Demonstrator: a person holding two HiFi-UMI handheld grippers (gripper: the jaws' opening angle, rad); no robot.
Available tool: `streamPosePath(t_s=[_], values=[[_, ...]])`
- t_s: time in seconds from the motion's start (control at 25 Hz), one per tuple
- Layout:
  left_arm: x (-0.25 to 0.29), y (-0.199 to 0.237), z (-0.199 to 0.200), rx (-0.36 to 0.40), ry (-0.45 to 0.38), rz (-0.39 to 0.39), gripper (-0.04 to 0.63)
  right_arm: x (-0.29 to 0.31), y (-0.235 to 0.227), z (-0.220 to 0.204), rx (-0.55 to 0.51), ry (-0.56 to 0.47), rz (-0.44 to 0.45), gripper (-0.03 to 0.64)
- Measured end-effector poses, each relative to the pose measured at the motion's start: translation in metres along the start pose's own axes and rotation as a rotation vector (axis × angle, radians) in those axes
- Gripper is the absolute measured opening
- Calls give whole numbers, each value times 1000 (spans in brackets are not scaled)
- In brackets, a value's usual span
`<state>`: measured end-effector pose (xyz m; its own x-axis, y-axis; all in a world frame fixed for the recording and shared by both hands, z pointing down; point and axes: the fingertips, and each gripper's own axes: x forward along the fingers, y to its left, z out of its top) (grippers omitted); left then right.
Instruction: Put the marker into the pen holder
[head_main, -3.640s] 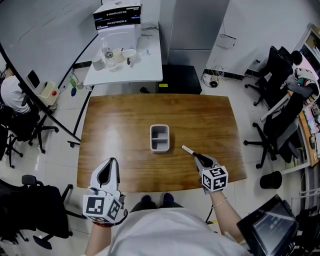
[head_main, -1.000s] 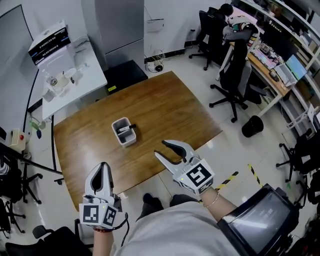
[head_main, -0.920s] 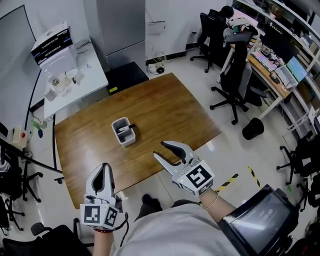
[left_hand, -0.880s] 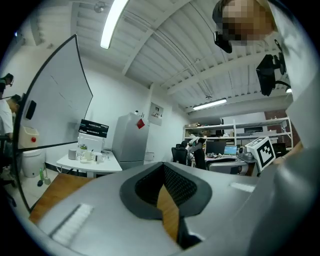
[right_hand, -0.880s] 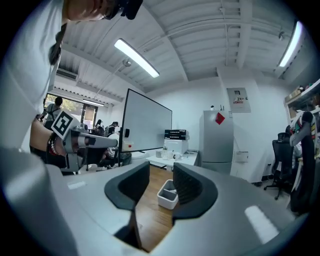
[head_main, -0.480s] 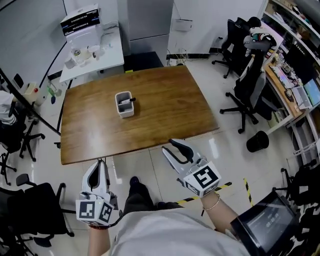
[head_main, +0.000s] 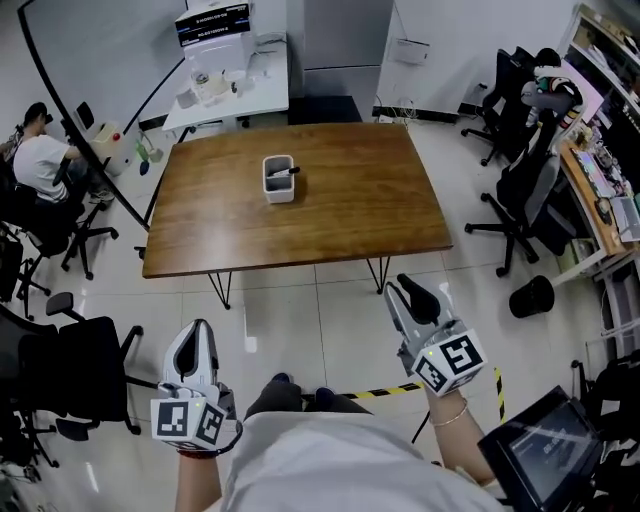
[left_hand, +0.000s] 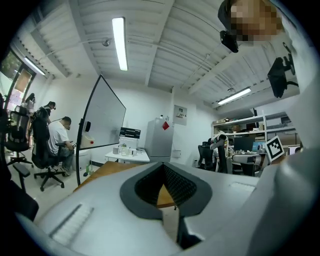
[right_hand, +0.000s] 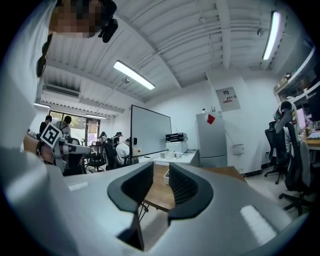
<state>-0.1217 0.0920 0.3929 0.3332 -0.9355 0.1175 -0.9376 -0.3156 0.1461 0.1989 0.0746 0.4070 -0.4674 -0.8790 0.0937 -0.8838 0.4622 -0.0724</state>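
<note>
Two hand-held tongs show low in the head view, both well apart from the wooden table (head_main: 340, 215), with tiled floor (head_main: 300, 320) between them and it.

Left tongs (head_main: 198, 332): closed and empty. The left gripper view shows the tips meeting, with only a small diamond-shaped hollow behind them.

Right tongs (head_main: 402, 288): the jaws stand a narrow way apart, having just been closing, and nothing is between them. The table's edge shows through the gap in the right gripper view.

Pen holder (head_main: 278, 187): a white box standing upright on the far half of the table.

Marker (head_main: 289, 171): it rests inside the pen holder, with its dark end showing at the right rim. It appears to lean, though at this size the compartment cannot be told.

Surroundings: yellow-and-black tape (head_main: 385, 391) runs across the floor near the person's feet. A black office chair (head_main: 70, 370) stands at the left. A seated person (head_main: 40, 160) is at the upper left, and a white side table (head_main: 225, 95) lies beyond the wooden one.
</note>
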Motion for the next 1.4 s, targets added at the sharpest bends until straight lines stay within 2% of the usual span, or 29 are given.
streamPosePath(t_s=[0.2,0.4,0.64,0.76,0.88,1.0,1.2,1.4], values=[[6,-14,5,7,-25,-66,3,-14,16,14,-8,-39,-7,87],[7,-17,26,23,-40,-133,3,-20,34,30,34,-68,-30,80],[4,12,26,19,-35,-153,3,-9,80,46,7,-98,3,71],[3,5,20,1,-18,-178,3,-11,95,52,-13,-118,26,26],[1,-13,29,52,-38,-228,3,-14,104,58,-38,-124,53,23],[1,-13,34,105,-45,-227,3,-8,116,62,-75,-103,85,26],[0,-12,29,96,-28,-228,3,0,133,57,-128,-70,137,44],[-6,-12,23,91,-5,-226,3,2,140,50,-123,-61,149,43]])
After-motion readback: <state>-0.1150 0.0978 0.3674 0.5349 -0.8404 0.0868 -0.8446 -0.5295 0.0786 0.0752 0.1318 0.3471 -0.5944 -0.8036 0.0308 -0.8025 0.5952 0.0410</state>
